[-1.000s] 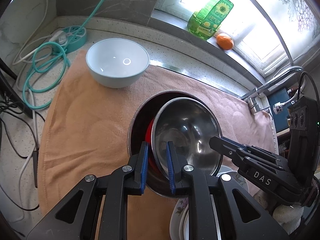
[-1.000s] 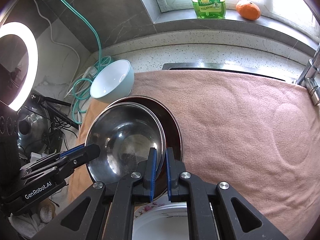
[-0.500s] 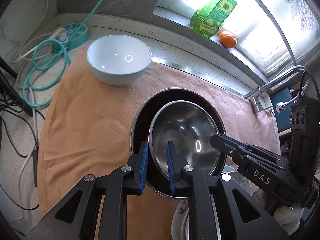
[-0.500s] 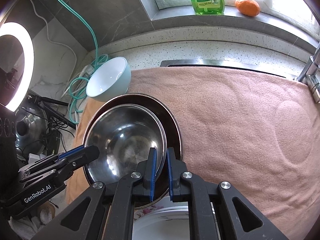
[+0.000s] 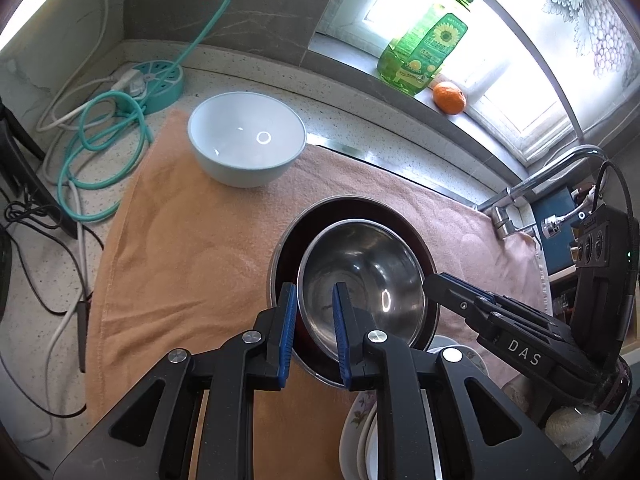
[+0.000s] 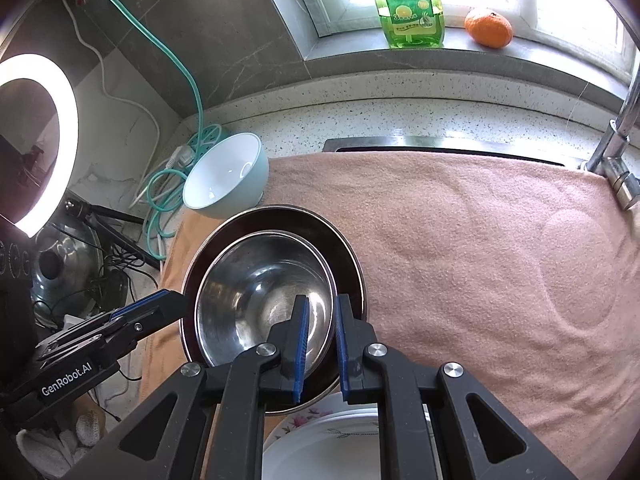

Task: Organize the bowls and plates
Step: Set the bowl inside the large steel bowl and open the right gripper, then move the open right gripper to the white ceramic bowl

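**Steel bowl nested in the larger bowl, both hand-held grippers at its rim**

The small stainless steel bowl (image 5: 362, 284) sits inside the large dark-lined steel bowl (image 5: 292, 236), which rests on the peach towel (image 5: 180, 248) spread over the counter (image 5: 360, 128).

The left hand-held gripper (image 5: 314, 300) has its blue pads nearly together and pinching the near left rim of the small steel bowl, one pad inside the bowl and one outside. The right hand-held gripper (image 6: 320, 312) straddles the opposite rim of the same bowl in the same way, its pads narrow and closed on the wall.

Beyond the large bowl, toward the back corner of the towel, stands a pale blue ceramic bowl (image 5: 246, 140), upright and well apart from the steel pair. Just in front of the large bowl, at the towel's near edge, a floral-patterned white plate (image 6: 332, 436) is partly hidden under the grippers.
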`<state>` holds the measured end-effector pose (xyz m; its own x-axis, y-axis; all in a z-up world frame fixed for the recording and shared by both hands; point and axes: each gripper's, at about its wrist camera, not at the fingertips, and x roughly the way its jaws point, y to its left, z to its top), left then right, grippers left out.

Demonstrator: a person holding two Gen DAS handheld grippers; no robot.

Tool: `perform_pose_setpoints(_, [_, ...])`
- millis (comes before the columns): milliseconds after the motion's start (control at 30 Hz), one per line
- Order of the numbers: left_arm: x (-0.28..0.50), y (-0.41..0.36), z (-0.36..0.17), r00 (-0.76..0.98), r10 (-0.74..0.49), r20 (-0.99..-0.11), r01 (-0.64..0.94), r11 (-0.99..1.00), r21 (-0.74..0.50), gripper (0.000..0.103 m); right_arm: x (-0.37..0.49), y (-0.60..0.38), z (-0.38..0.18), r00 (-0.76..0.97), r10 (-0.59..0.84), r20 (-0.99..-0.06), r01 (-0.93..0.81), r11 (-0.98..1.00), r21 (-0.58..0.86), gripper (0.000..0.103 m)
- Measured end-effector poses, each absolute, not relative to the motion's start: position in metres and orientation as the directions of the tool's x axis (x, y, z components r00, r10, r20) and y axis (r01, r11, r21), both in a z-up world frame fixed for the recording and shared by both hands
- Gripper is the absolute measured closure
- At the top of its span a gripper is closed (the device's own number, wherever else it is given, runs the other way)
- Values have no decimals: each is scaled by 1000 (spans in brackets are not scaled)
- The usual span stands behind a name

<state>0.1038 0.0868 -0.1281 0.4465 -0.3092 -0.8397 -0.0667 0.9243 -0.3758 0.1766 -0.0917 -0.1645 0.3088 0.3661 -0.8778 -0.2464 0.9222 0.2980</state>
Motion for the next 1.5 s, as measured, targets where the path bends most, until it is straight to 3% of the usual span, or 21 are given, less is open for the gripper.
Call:
perform_pose_setpoints(567, [69,133,-108,529,-264,-806,-141,910,-390,87,157,-76,-134,314,462,-829,-311,875,370,90])
perform_pose_setpoints(1067, [50,187,-97,591,-226,-774,-204,887,-414,87,139,-29,-97,312,491,-814,-419,840,346,90])
perform_pose_setpoints(1233, [48,189,-94,597,-220,-771,-194,893,-406,87,143,-15,-82,328,500,-801,-436,833,341,80])
perform_pose_setpoints(1500, [55,187,-84,609,-188,-770,-184,912,-368,87,159,-6,-54,368,512,-776,-461,825,326,80])
